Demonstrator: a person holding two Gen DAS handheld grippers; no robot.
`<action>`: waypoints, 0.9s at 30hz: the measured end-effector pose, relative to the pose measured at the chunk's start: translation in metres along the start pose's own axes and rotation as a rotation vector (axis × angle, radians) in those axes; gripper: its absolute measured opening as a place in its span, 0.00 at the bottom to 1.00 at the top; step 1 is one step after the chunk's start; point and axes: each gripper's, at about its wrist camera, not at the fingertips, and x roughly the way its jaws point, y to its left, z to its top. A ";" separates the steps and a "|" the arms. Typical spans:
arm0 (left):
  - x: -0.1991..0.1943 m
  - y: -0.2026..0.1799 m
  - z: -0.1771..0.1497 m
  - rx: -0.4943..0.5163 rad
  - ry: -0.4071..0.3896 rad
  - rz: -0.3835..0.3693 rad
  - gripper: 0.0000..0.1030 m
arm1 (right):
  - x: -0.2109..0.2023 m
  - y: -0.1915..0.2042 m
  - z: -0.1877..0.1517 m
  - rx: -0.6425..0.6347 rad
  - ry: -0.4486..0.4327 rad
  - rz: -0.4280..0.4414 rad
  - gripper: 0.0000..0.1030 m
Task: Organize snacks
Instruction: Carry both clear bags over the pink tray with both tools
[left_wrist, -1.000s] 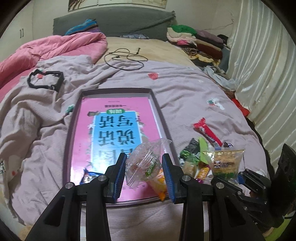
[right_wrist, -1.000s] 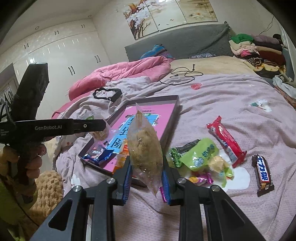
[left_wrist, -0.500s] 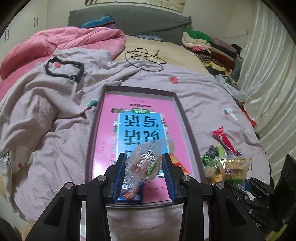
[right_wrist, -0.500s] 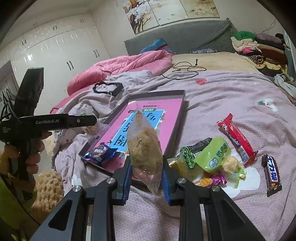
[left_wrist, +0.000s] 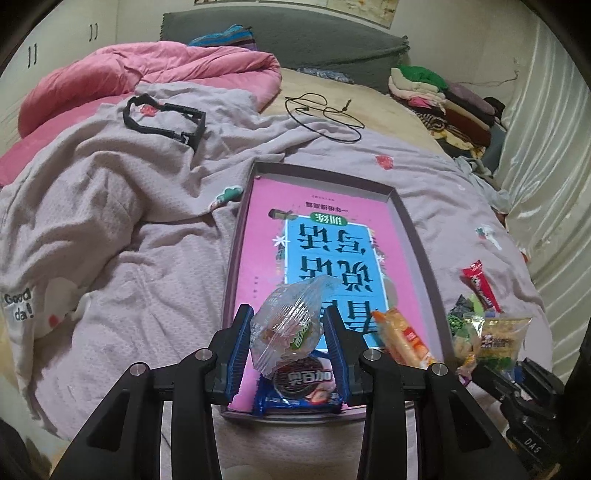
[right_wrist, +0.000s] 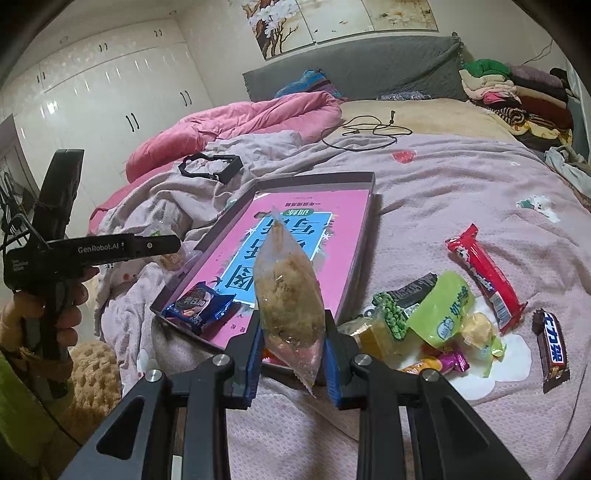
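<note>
A: What lies past the jaws?
B: The bed (left_wrist: 110, 258), with a pink tray (left_wrist: 413, 236) just ahead of both grippers.
A: The left gripper (left_wrist: 288, 347)?
B: Clenched on a clear cake packet (left_wrist: 291, 325), above a blue cookie pack (left_wrist: 299, 384).
A: The right gripper (right_wrist: 293, 354)?
B: Grasping a brown snack bag (right_wrist: 288, 295) at the tray's near edge.

Lilac blanket (left_wrist: 147, 229) spread over the bed, pink quilt (left_wrist: 147, 70) bunched near the grey headboard (right_wrist: 354, 70), black cable (left_wrist: 325, 114) looped on beige sheet, black plastic frame (left_wrist: 166, 122), folded clothes stack (right_wrist: 517, 92), white wardrobe doors (right_wrist: 110, 96)
</note>
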 end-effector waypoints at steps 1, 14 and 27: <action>0.002 0.000 -0.001 0.003 0.003 -0.003 0.39 | 0.001 0.001 0.000 0.001 0.001 -0.001 0.28; 0.014 -0.023 -0.014 0.055 0.026 -0.074 0.39 | 0.025 0.005 0.008 0.029 0.056 -0.084 0.28; 0.022 -0.056 -0.029 0.130 0.061 -0.126 0.39 | 0.039 0.004 0.011 0.063 0.080 -0.099 0.28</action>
